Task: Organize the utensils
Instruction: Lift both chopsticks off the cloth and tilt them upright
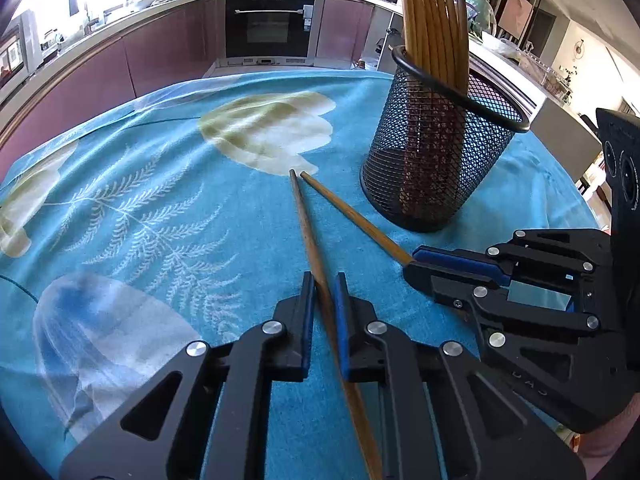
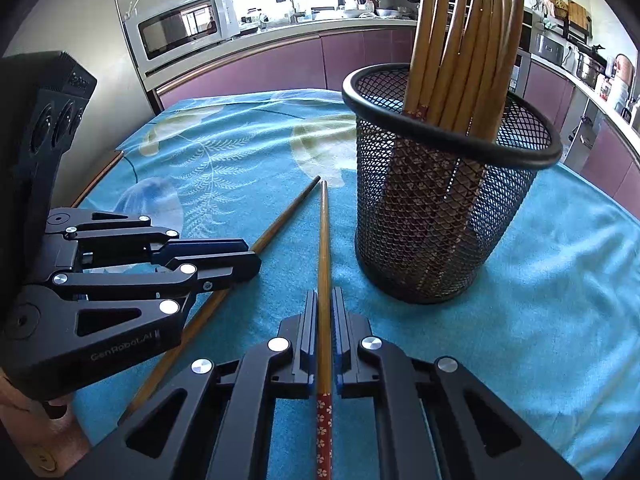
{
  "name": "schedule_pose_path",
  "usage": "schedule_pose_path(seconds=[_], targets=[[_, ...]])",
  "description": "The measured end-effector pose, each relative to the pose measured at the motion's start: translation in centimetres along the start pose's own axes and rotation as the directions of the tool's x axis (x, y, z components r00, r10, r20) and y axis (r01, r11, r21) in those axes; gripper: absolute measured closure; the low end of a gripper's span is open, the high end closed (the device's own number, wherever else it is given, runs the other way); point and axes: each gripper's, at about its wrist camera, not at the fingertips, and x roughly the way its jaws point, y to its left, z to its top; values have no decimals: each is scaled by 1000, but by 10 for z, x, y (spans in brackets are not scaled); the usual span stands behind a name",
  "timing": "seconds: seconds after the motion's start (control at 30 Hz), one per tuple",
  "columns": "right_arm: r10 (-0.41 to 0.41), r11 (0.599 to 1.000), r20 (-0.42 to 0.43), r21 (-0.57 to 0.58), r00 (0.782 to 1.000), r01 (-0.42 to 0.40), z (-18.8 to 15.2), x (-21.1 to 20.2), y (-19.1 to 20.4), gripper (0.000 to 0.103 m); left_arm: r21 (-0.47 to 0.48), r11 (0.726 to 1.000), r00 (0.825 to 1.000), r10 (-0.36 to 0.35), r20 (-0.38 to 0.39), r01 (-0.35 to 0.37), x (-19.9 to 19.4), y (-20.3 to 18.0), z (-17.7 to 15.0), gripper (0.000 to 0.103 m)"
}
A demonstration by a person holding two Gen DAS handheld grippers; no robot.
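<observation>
On blue floral cloth [image 1: 260, 240], left gripper [image 1: 323, 296] pinching one chopstick [image 1: 308, 232], right gripper [image 2: 325, 312] clamping another chopstick [image 2: 323, 248], tips converging forward beside mesh holder [image 2: 436, 216].

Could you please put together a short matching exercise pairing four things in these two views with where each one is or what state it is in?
Things
1. left gripper
2. right gripper
3. mesh holder
4. cloth

States
A. blue, spread under everything
B. black, upright, filled with chopsticks
C. closed on the chopstick with the red patterned end
D. closed on the plain brown chopstick

Pairs: 1-D, 2-C, 3-B, 4-A
</observation>
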Motion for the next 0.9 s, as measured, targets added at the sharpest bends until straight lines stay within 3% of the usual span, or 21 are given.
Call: schedule_pose_path(seconds=[0.9], targets=[[114,990,59,73,992,-118,-11,-27,-15,97,-30,999,998,-32,56,33,-29,3,-5,96]])
